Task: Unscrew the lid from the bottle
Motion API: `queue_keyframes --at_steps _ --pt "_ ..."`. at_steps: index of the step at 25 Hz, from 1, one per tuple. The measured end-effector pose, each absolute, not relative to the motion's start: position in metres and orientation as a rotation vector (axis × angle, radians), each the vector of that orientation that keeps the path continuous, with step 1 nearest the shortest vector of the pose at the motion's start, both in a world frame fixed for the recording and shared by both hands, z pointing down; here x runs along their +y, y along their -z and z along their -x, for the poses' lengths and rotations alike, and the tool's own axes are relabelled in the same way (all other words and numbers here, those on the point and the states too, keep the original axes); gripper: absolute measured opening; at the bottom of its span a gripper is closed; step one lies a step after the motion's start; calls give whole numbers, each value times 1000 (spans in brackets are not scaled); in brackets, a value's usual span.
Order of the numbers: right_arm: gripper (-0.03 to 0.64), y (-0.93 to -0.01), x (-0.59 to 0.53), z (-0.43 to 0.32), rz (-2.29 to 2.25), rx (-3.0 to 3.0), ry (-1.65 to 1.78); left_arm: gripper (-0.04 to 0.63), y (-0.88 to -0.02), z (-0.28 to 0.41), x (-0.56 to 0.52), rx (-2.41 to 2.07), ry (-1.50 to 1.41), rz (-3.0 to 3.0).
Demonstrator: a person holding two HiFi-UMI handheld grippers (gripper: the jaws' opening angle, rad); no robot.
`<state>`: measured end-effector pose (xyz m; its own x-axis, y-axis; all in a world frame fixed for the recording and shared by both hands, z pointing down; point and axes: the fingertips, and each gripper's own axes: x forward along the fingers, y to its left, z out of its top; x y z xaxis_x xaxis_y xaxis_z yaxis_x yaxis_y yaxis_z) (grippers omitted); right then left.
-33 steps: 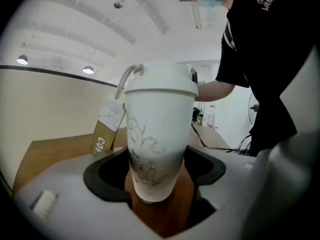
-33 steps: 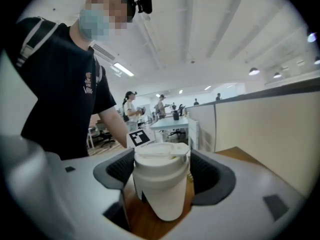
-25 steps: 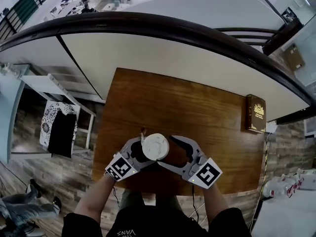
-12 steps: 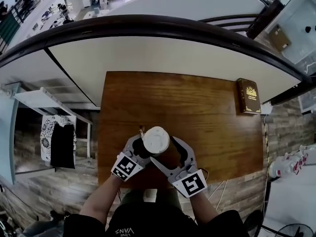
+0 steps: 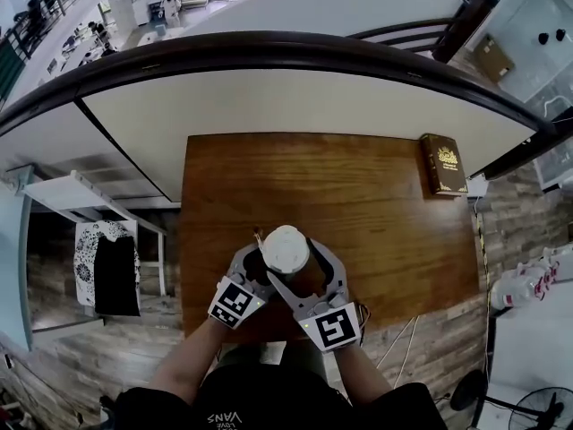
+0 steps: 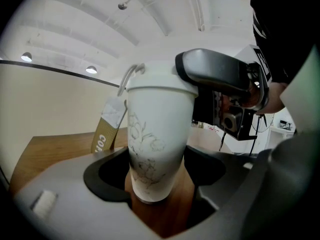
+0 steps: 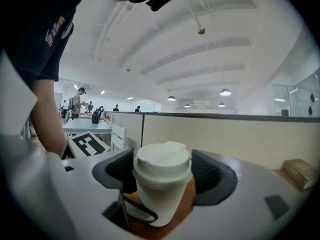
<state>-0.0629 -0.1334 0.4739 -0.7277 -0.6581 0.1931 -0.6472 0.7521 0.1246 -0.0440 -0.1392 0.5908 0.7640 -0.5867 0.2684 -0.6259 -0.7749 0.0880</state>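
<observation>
- Near edge of the wooden surface (image 5: 358, 204), by the person: white bottle (image 6: 155, 149) stands upright, lid (image 7: 162, 161) seated on top.
- Left gripper (image 6: 157, 179): fingers (image 6: 107, 176) pinch the bottle low on its body, just above the base.
- Right gripper (image 7: 162, 171): fingers (image 7: 212, 176) clamp the lid, one on each side.
- Paper tag (image 6: 107, 129) hangs on a string beside the bottle, from under the lid.
- Brown book (image 5: 443, 164) lies well apart from the bottle, far right of it.

White bottle (image 6: 150, 149) is showing a faint grey flower sketch under a white lid (image 7: 162, 159); brown wood-grain table (image 5: 358, 204); far right, dark book (image 5: 444, 163) with gold ornament.
</observation>
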Motion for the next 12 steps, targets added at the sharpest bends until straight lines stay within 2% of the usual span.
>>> queue_keyframes --at_steps 12 --pt "325 -473 -136 67 -912 -2780 27 342 -590 43 -139 -992 -334 -2780"
